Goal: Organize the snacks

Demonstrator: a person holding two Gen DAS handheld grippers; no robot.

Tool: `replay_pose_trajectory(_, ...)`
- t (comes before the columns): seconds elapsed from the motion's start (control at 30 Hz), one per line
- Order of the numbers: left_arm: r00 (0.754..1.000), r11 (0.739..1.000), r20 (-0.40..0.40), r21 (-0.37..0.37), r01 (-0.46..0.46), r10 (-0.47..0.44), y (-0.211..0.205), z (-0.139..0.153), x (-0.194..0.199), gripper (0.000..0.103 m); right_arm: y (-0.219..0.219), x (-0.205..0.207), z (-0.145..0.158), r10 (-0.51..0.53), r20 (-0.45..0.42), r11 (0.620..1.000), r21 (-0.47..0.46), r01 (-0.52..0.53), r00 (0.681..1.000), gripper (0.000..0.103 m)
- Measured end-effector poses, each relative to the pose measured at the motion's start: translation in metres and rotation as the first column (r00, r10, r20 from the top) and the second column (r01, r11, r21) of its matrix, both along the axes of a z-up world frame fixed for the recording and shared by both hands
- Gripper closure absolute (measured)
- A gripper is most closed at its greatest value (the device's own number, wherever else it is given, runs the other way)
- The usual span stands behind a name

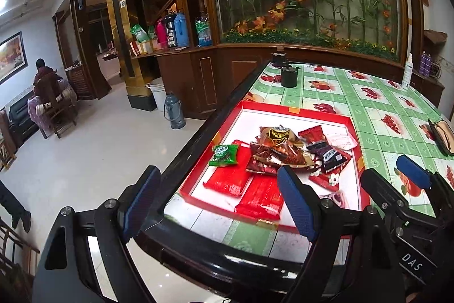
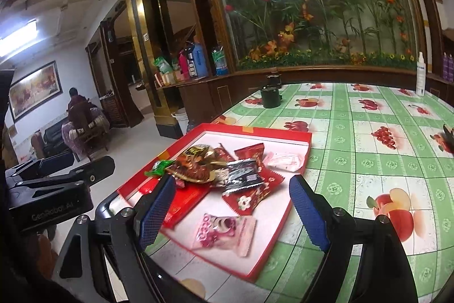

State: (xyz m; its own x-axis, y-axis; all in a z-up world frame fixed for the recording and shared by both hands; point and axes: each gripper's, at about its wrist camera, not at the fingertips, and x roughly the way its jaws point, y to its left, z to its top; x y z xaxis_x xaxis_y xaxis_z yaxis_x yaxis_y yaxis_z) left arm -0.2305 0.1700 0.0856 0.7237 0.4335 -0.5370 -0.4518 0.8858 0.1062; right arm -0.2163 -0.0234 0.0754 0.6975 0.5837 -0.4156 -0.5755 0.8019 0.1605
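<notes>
Crinkly foil and plastic snack packets (image 2: pixel 215 169) lie heaped in the red tray (image 2: pixel 308 145) on the table (image 2: pixel 369 132); a pink packet (image 2: pixel 224 229) lies apart at the near edge. They look light, soft and slippery, so a crimped end seam seems the best hold. The left gripper (image 1: pixel 218 206) and right gripper (image 2: pixel 232 212) hover with jaws spread, empty.

A black jar (image 2: pixel 271 97) and white spray bottle (image 2: pixel 420 74) stand well apart on the fruit-print tablecloth (image 2: pixel 369 132).
</notes>
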Motion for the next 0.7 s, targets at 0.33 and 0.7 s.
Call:
replay_pose_trajectory(0.33,1.000,1.000,0.016,0.005,-0.007,0.007,0.009,0.000,-0.014,0.018,0.011,-0.020,0.009,0.028,0.037,0.999,-0.021,-0.027,0.999,0.019)
replay_pose_trajectory(0.7,1.000,1.000,-0.008,-0.016,-0.013,0.013,0.025,-0.006,-0.007,0.018,0.021,-0.022,0.027,0.023,0.090,0.999,-0.041,-0.020,0.996,0.019)
